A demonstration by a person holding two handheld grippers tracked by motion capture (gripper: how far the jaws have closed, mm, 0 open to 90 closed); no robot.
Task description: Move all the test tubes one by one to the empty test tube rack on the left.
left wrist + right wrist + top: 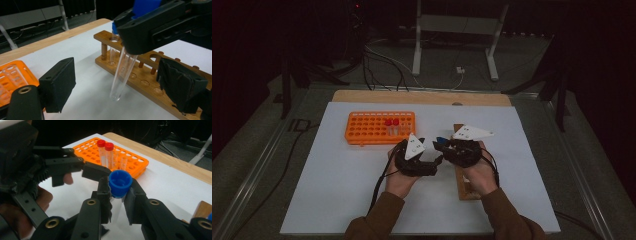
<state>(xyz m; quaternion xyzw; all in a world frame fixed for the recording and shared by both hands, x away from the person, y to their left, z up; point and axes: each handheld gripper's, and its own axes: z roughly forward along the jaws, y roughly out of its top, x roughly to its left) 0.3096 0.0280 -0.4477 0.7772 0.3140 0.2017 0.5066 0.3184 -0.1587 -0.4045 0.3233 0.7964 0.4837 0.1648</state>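
The right gripper (117, 202) is clamped on a clear test tube (122, 75) just under its blue cap (120, 182), holding it tilted with its round bottom hanging free above the white table cover (337, 190). The tube is out of the wooden test tube rack (140, 75), which lies just behind and below that gripper. The left gripper (115, 82) faces it from close by with its jaws apart; the lower end of the tube sits in the gap between them, and neither pad touches the glass.

Judging by this, the work is somewhere in the middle. Two red-capped tubes (105, 152) stand upright in the orange tube rack (380, 127), well beyond the left gripper, along with at least two uncapped clear tubes beside them, so part of the transfer looks done. The blue-capped tube is lifted but not yet passed over or placed. What seems left is a handover to the left gripper, or a grip on the body so the cap can be dealt with, and then setting the tube into an empty hole of the orange rack. Another clear tube with a blue top stands in the wooden rack behind the right gripper, so at least one more may follow.

No brand, label or writing can be read on the tubes, caps or either rack; the grey plates on the grippers carry small dark dots, not text.
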